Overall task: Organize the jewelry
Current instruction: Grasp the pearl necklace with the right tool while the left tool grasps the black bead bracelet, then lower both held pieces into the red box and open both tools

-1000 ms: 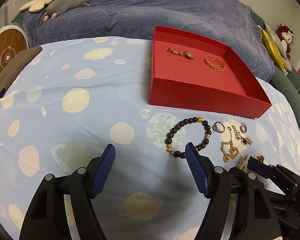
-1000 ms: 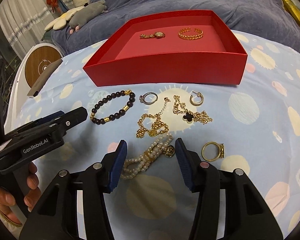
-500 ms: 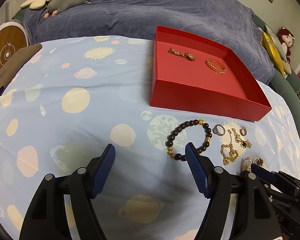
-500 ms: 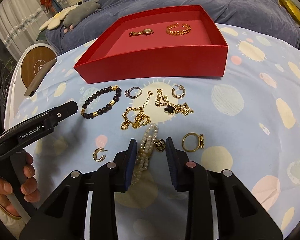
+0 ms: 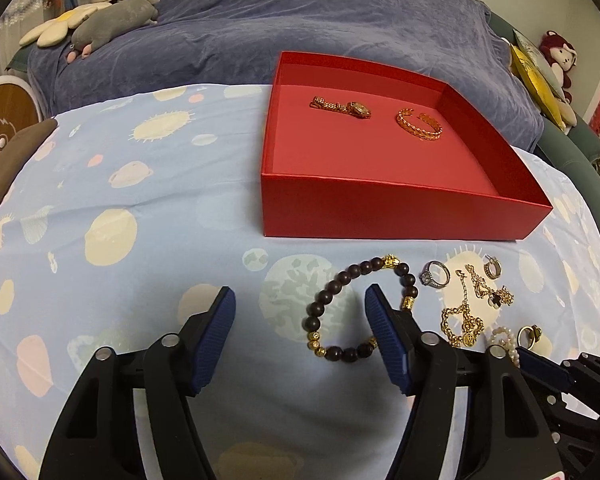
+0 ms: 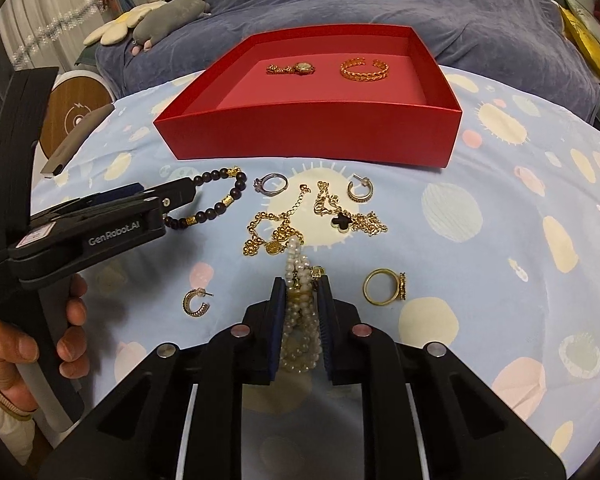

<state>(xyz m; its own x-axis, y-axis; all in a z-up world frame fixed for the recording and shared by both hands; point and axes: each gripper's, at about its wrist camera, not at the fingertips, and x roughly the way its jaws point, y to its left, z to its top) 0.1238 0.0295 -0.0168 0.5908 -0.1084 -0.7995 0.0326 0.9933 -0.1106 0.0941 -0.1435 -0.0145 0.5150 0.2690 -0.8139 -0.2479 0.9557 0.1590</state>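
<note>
Closing on the pearl bracelet (image 6: pixel 298 312), our right gripper (image 6: pixel 299 292) now pinches it between both pads. Our left gripper (image 5: pixel 300 300) has just been narrowing yet stays open, one finger inside the bead bracelet (image 5: pixel 340 308).

Pearl bracelet (image 6: pixel 299 320) partly hidden between right fingers (image 6: pixel 274 328).

The right gripper (image 6: pixel 300 284) has just been closing and now pinches the pearl bracelet (image 6: pixel 298 320). The left gripper (image 5: pixel 300 300), narrowing too, shifted right; its right finger (image 5: pixel 384 332) sits inside the dark bead bracelet (image 5: pixel 360 308).
</note>
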